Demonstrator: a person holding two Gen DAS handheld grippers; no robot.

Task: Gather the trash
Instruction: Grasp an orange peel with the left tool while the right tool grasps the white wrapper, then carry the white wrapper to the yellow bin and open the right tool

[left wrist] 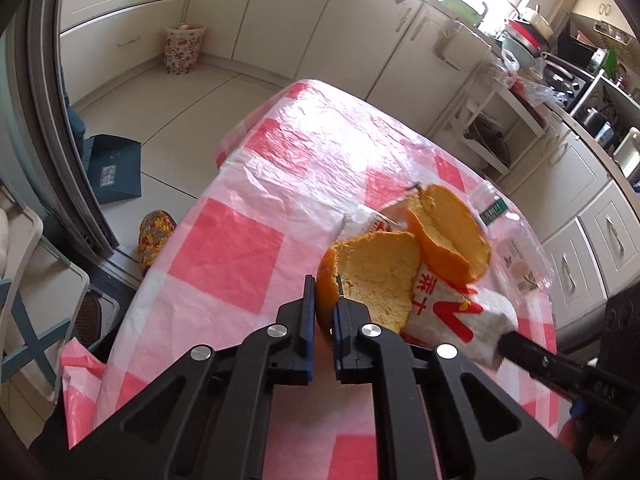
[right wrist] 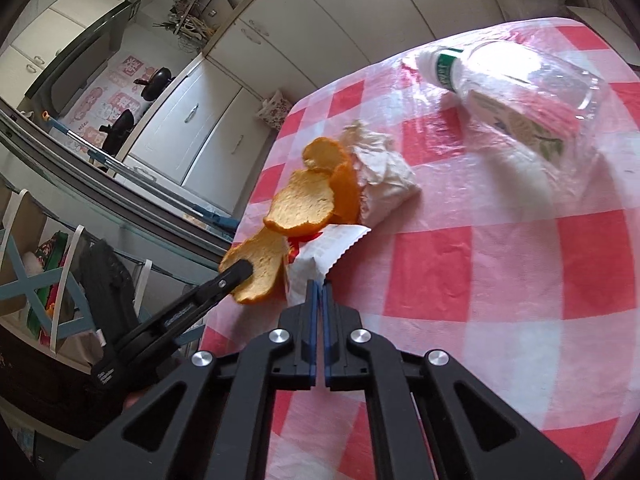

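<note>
two pieces being lifted: left gripper [left wrist: 323, 300] pinching orange peel [left wrist: 372, 272], right gripper [right wrist: 319, 292] clamping wrapper [right wrist: 320, 256]; bottle [right wrist: 516, 96], tissue [right wrist: 380, 172] lying uncollected.

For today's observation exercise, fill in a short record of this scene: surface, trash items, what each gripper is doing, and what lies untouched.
surface: table under a red-and-white checked plastic cloth
left gripper: shut on curled orange peel
right gripper: shut on white snack wrapper with red print
untouched: clear plastic bottle with green cap band, lying on its side; crumpled white tissue
floor: floral bin by the cabinets
</note>
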